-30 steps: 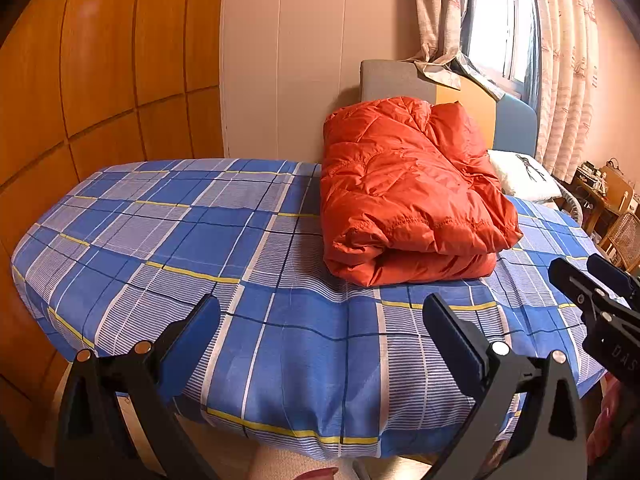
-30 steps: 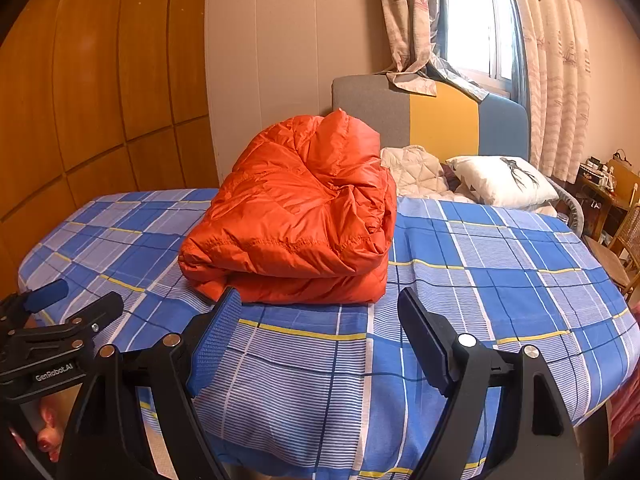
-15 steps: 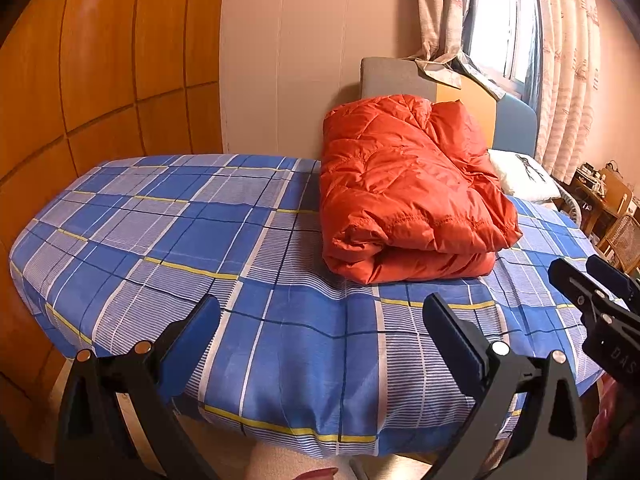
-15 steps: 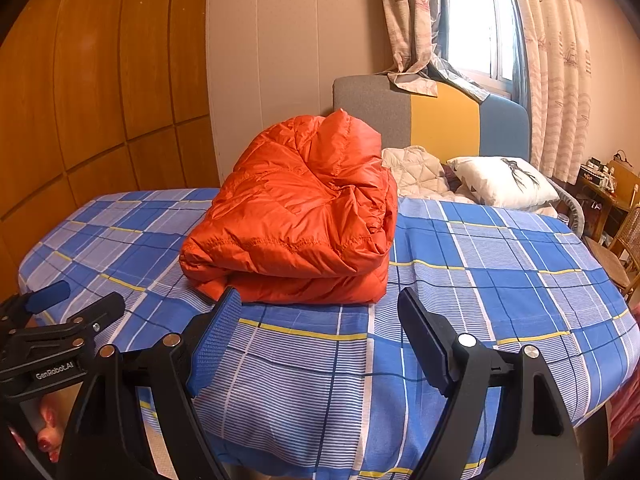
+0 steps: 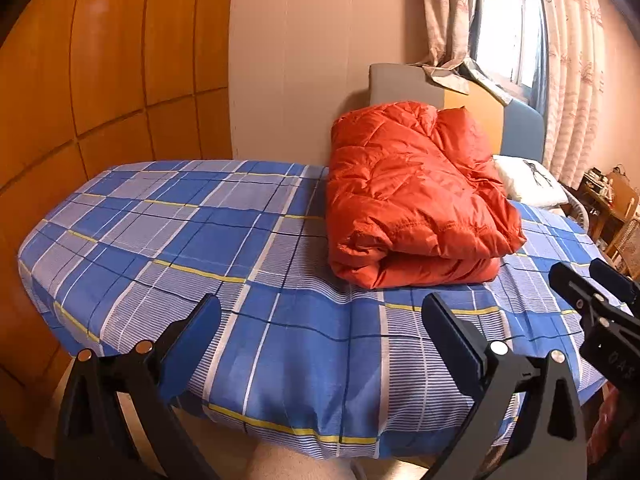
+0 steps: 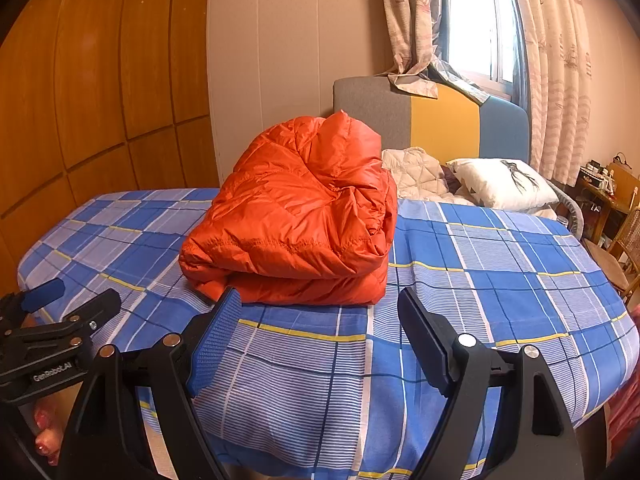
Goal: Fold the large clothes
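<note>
An orange puffer jacket [image 5: 412, 204] [image 6: 300, 216] lies folded into a thick bundle on the blue plaid bed sheet [image 5: 180, 240] [image 6: 480, 272]. My left gripper [image 5: 320, 320] hangs open over the bed's near edge, short of the jacket, with nothing between its fingers. In the right wrist view my right gripper [image 6: 320, 312] is open too, its left fingertip just in front of the jacket's near fold, not touching it. Each gripper shows at the edge of the other's view: the right gripper [image 5: 592, 300] and the left gripper [image 6: 60, 312].
A grey, yellow and blue headboard [image 6: 440, 124], a white pillow [image 6: 500, 184] and a quilted blanket [image 6: 412, 172] sit at the bed's far end. Wooden wall panels [image 5: 100, 80] run along the left. Curtains [image 6: 560, 60], a chair [image 6: 624, 248] and a cluttered table [image 6: 600, 184] stand at the right.
The left wrist view has shifted slightly, so the bed and jacket sit a little lower and further left in it. The jacket and both open grippers are otherwise unchanged.
</note>
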The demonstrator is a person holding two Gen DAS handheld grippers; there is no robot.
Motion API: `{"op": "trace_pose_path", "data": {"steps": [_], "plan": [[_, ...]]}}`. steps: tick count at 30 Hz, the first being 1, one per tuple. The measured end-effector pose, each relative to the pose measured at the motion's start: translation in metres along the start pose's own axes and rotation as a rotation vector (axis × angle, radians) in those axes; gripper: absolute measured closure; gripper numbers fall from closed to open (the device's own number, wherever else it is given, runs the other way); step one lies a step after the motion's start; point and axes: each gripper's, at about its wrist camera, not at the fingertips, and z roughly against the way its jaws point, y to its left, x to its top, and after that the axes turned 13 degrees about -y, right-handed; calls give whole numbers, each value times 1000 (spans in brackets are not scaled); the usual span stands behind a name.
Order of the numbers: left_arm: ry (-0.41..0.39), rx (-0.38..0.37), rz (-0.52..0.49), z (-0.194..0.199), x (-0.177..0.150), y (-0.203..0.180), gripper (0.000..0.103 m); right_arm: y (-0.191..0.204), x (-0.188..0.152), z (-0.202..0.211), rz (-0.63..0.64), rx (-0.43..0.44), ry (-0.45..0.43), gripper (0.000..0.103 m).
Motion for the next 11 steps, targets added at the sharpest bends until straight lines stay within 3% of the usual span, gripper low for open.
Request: {"op": "trace_pose_path", "data": {"steps": [11], "plan": [[30, 7, 21, -11, 0, 7, 2, -7, -2, -2, -7, -8, 12, 23]]}}
